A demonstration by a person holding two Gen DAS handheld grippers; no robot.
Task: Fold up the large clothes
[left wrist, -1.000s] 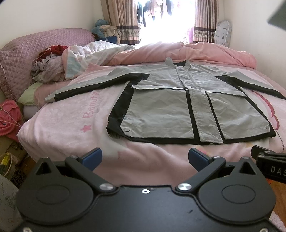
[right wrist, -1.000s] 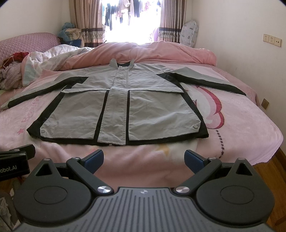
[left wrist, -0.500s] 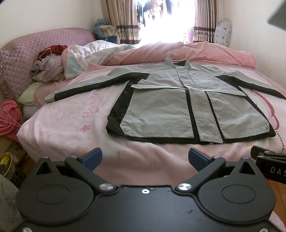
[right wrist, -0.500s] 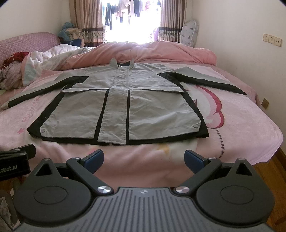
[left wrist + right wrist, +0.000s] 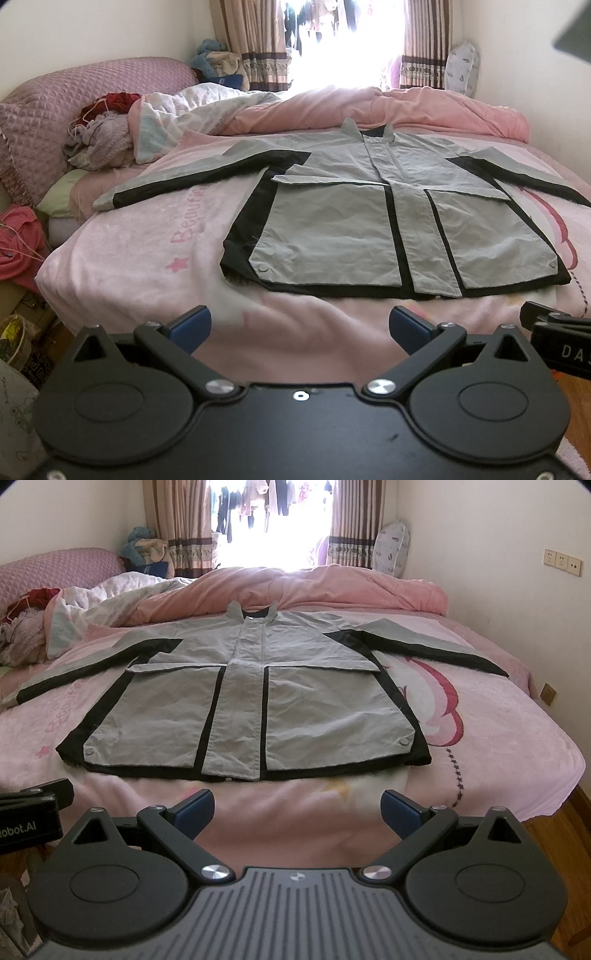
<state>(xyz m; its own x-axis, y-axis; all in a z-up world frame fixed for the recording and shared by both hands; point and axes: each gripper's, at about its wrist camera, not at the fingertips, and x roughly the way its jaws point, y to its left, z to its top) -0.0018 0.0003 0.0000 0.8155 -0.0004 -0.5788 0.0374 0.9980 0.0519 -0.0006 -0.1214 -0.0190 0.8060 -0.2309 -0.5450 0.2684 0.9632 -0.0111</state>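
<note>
Claw states first: the left claw [image 5: 300, 328] is spread wide and grips nothing, poised off the foot edge of the bed [image 5: 122, 266], short of the jacket's hem and toward its left half. Taking the grey-and-black jacket [image 5: 354, 225] as the landmark and going left to right: far to its left a quilted mauve headboard [image 5: 55, 110] rises, with a heap of loose clothes [image 5: 103, 140] lying at its base; closer in, the jacket's left sleeve [image 5: 184, 177] stretches flat across the pink blanket toward that heap. The jacket itself lies front-up and spread out in the middle of the bed, collar pointing toward the bunched pink duvet [image 5: 332, 587] and the curtained window [image 5: 269, 520] behind it, hem nearest the cameras, with a snap button at each lower corner. Its right sleeve [image 5: 436, 646] runs out flat toward the wall, where sockets [image 5: 561, 562] are mounted. Right of the jacket's hem corner, the blanket shows a pink printed figure. At the far right, the right claw [image 5: 298, 809] is likewise spread wide and empty, poised just off the bed's foot, in line with the jacket's centre placket.
</note>
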